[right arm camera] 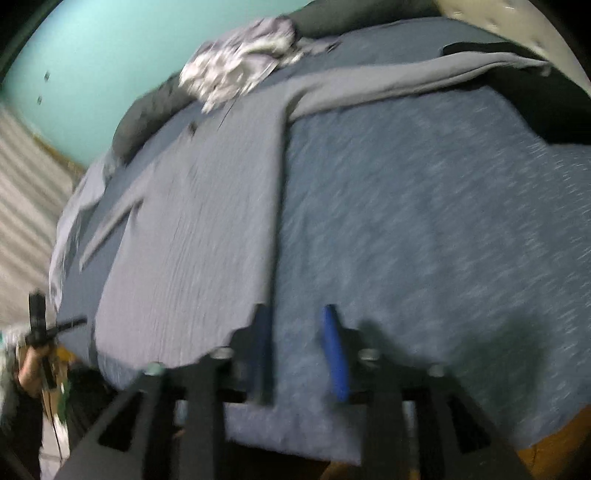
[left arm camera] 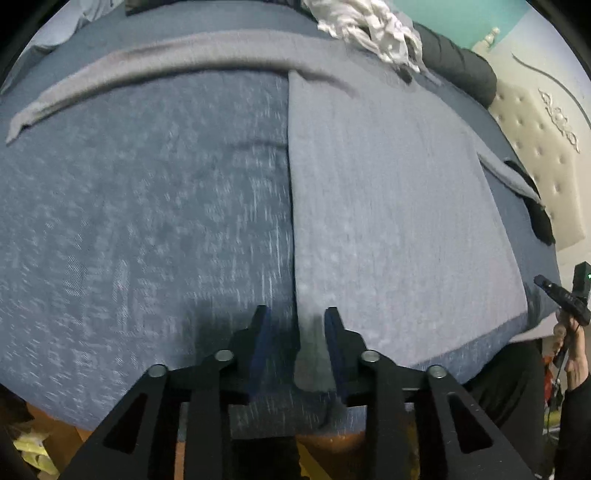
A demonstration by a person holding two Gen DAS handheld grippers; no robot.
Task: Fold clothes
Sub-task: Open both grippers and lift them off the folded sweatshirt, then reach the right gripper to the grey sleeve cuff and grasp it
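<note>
A grey long-sleeved top (left arm camera: pixel 388 206) lies flat on the blue bedspread (left arm camera: pixel 147 221), with one sleeve (left arm camera: pixel 155 62) stretched out to the left. My left gripper (left arm camera: pixel 296 312) is open low over the near hem, its fingers straddling the top's left edge. In the right wrist view the same top (right arm camera: pixel 192 240) fills the left half, its other sleeve (right arm camera: pixel 406 85) running to the upper right. My right gripper (right arm camera: pixel 295 310) is open over bare bedspread, its left finger (right arm camera: pixel 263 332) just at the top's right hem corner. Each view shows the other gripper (left arm camera: pixel 565 299) (right arm camera: pixel 40 325) in a hand at the frame edge.
A crumpled white pile of clothes (left arm camera: pixel 369 26) and a dark bolster (left arm camera: pixel 458 70) lie at the far side of the bed. A black garment (left arm camera: pixel 535 210) rests near the cream tufted headboard (left arm camera: pixel 535 122). The wall (right arm camera: pixel 92 55) is teal. The bed's near edge runs just beneath both grippers.
</note>
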